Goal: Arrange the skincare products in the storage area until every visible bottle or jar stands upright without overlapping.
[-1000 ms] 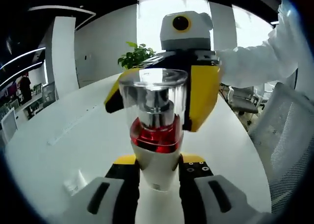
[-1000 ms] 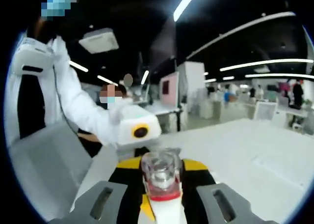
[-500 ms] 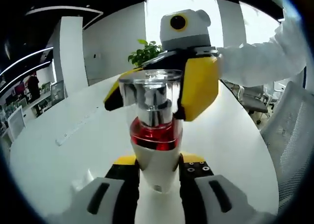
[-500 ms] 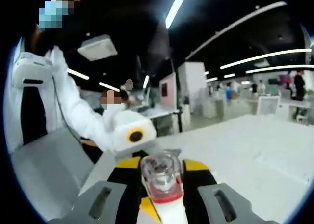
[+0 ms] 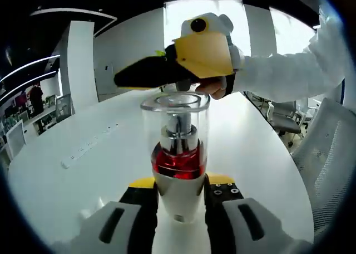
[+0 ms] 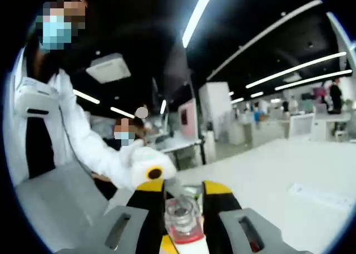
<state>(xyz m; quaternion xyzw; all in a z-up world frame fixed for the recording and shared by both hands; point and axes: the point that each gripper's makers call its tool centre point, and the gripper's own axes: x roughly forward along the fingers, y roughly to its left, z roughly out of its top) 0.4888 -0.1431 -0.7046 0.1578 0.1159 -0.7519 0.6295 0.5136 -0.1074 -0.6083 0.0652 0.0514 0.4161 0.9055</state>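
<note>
Lifted clear since a second ago, the right gripper [image 5: 167, 76] hangs above the bottle [image 5: 178, 165], its grip impossible to tell, while the left gripper [image 5: 179, 215] clamps the base above the table [image 5: 83, 170]; any jolt could tip it.

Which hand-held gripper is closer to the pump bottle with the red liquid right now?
Left. The left hand-held gripper has its jaws closed on the white base of the pump bottle. The right hand-held gripper hangs just above the bottle's clear cap, jaws straddling it in its own view without clear contact.
</note>
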